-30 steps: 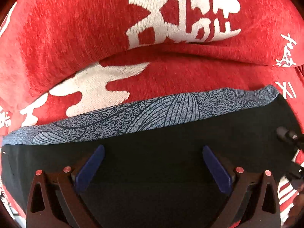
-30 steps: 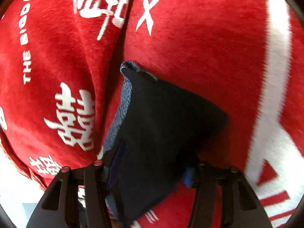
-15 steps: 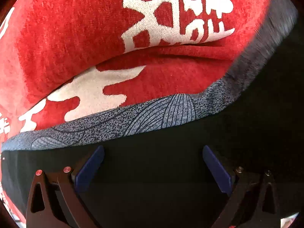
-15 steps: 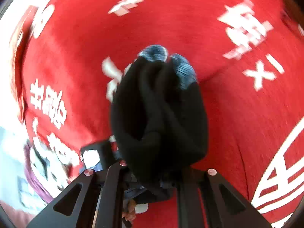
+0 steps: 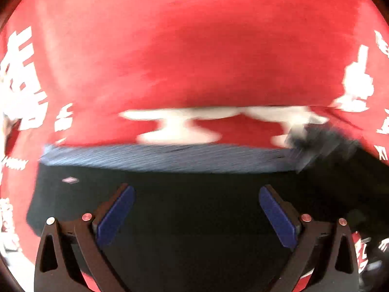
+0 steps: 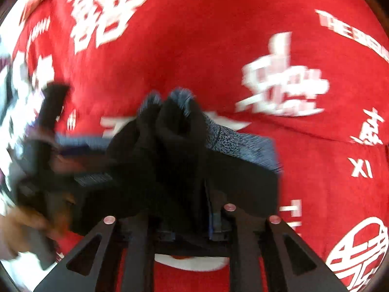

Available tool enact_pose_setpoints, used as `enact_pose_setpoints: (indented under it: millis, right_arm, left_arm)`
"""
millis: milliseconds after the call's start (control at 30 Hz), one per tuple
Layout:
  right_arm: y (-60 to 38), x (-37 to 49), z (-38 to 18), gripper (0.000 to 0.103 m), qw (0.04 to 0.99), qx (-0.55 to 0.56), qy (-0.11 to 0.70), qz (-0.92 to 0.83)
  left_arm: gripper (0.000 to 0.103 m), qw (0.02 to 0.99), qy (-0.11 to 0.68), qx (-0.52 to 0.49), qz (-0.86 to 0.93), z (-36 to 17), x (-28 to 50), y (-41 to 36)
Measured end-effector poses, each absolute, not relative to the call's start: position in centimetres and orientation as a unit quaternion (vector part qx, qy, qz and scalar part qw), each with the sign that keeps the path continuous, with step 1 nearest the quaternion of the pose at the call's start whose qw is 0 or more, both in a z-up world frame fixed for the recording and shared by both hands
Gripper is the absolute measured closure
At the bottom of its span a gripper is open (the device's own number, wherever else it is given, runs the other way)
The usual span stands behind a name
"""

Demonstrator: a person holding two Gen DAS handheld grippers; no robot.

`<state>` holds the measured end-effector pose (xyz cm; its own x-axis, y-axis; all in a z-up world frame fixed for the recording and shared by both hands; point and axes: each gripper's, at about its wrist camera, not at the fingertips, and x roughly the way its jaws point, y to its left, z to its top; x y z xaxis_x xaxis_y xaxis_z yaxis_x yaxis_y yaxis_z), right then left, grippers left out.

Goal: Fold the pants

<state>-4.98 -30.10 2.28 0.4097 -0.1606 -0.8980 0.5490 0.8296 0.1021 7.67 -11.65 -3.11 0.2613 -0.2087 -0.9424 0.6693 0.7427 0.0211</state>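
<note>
While you work, a red blanket (image 5: 194, 56) with white characters fills both views and lies under everything; what it covers cannot be told. On it lie the black pants (image 5: 194, 219), their grey-blue patterned waistband (image 5: 170, 158) running as a blurred strip across the middle of the left wrist view, with the black cloth spreading below it toward the camera.

In the right wrist view the pants (image 6: 170, 165) are bunched into a dark heap in the centre, lifted off the blanket, with two rounded folds of waistband (image 6: 238, 143) at the top and a flatter stretch of it hanging to the right.

Your left gripper (image 5: 195, 209) has its jaws wide, the blue pads (image 5: 116, 211) well apart, with black cloth showing in the gap between them and neither pad pressing on it. It also shows at the left edge of the right wrist view, blurred dark (image 6: 48, 121), with your hand (image 6: 22, 228) below it.

Your right gripper (image 6: 184, 223) has its jaws narrow and opening, with the bunched pants between them; the cloth hides the pads, and the heap hangs up from the jaws as though gripped there.
</note>
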Motion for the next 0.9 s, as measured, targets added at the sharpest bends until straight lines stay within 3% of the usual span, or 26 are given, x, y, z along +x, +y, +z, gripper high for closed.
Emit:
enact_pose_setpoints:
  millis: [100, 167, 233, 267, 333, 433, 500, 667, 733, 833, 900]
  right_arm:
    - [-25.2, -0.8, -2.6, 0.072, 0.789, 0.126, 0.562, -0.214]
    - [-21.4, 1.6, -5.2, 0.068, 0.760, 0.011, 0.603, -0.244]
    - [-19.5, 2.3, -4.9, 0.063, 0.748, -0.052, 0.608, -0.259]
    - [-18.7, 2.3, -3.9, 0.057, 0.754, -0.053, 0.605, -0.249]
    - [-18.0, 1.7, -1.8, 0.056, 0.772, -0.037, 0.592, -0.231]
    - [-18.8, 0.2, 2.1, 0.056, 0.811, 0.060, 0.556, -0.171]
    - [-22.6, -2.7, 3.3, 0.056, 0.812, 0.224, 0.519, -0.145]
    - [-31.4, -10.8, -1.9, 0.055, 0.686, 0.563, 0.427, -0.175]
    - [-32.3, -12.2, -3.3, 0.054, 0.658, 0.613, 0.402, -0.171]
    - [-32.9, -13.0, -5.1, 0.054, 0.636, 0.661, 0.368, -0.155]
    - [-32.7, -12.9, -6.5, 0.054, 0.617, 0.681, 0.362, -0.158]
  left_arm:
    - [0.000, 0.763, 0.557, 0.203, -0.257, -4.2, 8.8, -9.0]
    - [0.000, 0.760, 0.567, 0.194, -0.249, -4.4, 9.3, -7.5]
    - [0.000, 0.758, 0.570, 0.190, -0.254, -4.1, 9.6, -6.7]
    - [0.000, 0.755, 0.572, 0.188, -0.258, -4.1, 10.2, -7.0]
    - [0.000, 0.744, 0.582, 0.180, -0.273, -3.7, 10.4, -7.0]
    - [0.000, 0.725, 0.592, 0.164, -0.311, -3.0, 10.6, -7.7]
    - [0.000, 0.704, 0.598, 0.157, -0.349, -2.3, 9.7, -8.5]
    - [0.000, 0.640, 0.620, 0.142, -0.430, -2.6, 6.6, -11.5]
    - [0.001, 0.627, 0.622, 0.147, -0.446, -3.2, 5.4, -13.0]
    - [0.015, 0.608, 0.629, 0.155, -0.459, -3.6, 3.7, -14.7]
    - [0.015, 0.599, 0.636, 0.162, -0.458, -4.4, 3.2, -15.6]
